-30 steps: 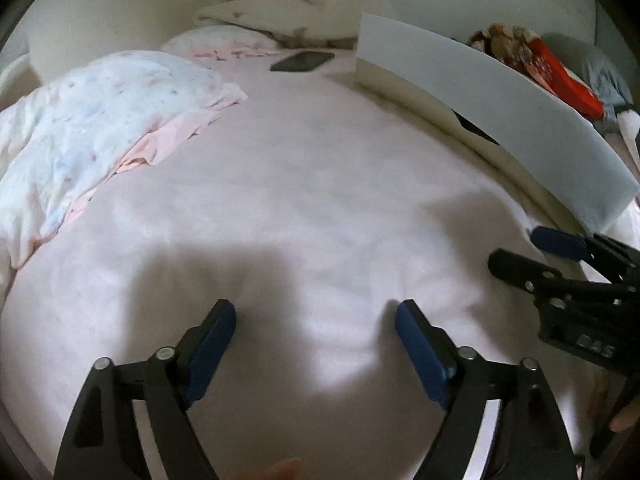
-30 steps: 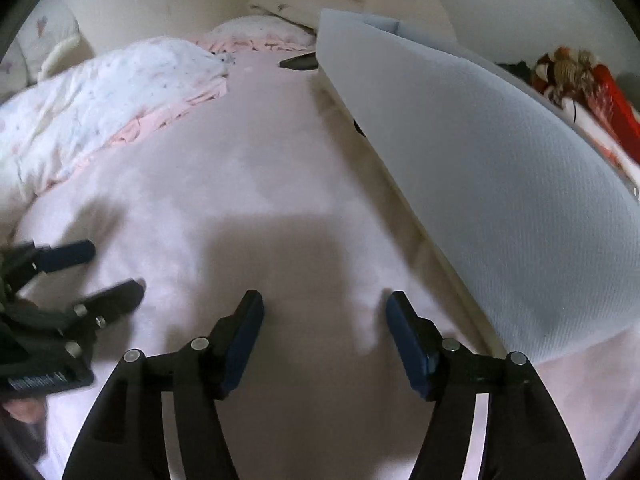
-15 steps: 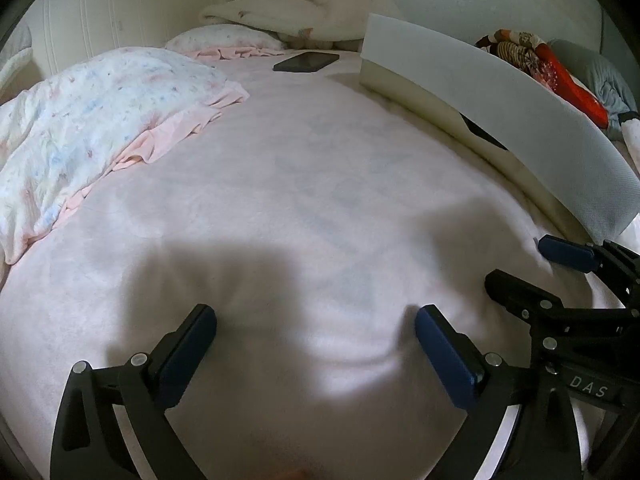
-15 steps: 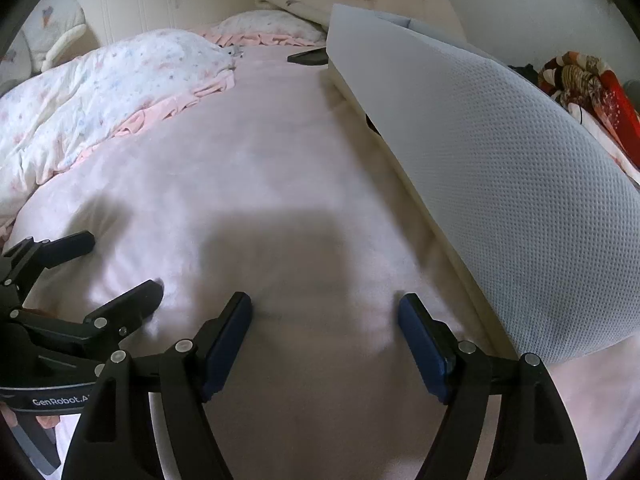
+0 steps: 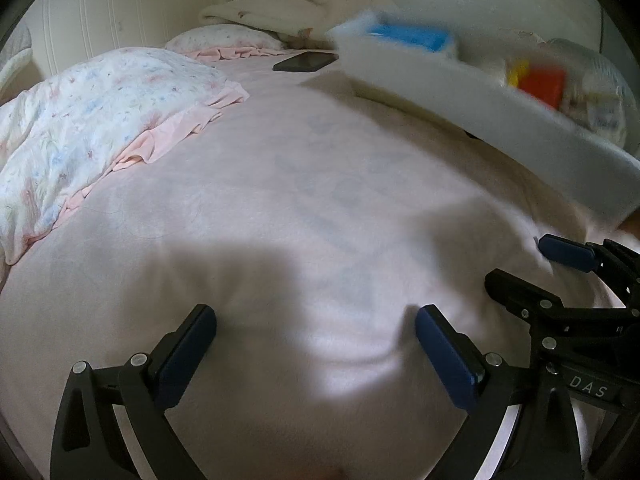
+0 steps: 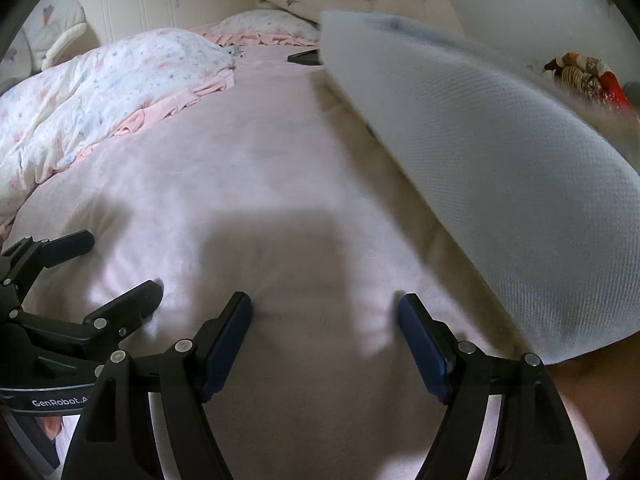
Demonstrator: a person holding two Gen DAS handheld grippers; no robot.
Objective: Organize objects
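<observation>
1. The left gripper (image 5: 316,326), black-framed with dark blue pads, has just been opening and stands wide apart with only bedding between its fingers; it grips nothing.
2. The right gripper (image 6: 325,314), of the same build, has also just been opening and stands apart, empty.
3. Both hover side by side, angled down over a pale pink fleece bedcover (image 5: 304,184).
4. A floral white quilt with a pink ruffled edge (image 5: 92,120) lies bunched on the left of the bed; a folded cream blanket (image 5: 288,8) sits at the head against a cream panelled wall (image 5: 120,12).
5. A long white mesh-sided fabric organiser tray (image 5: 460,96) sits on the bed's right, beyond the right gripper and apart from both; its contents are blurred blue, yellow and red.
6. A black smartphone (image 5: 306,61) lies flat near the tray's far end.
</observation>
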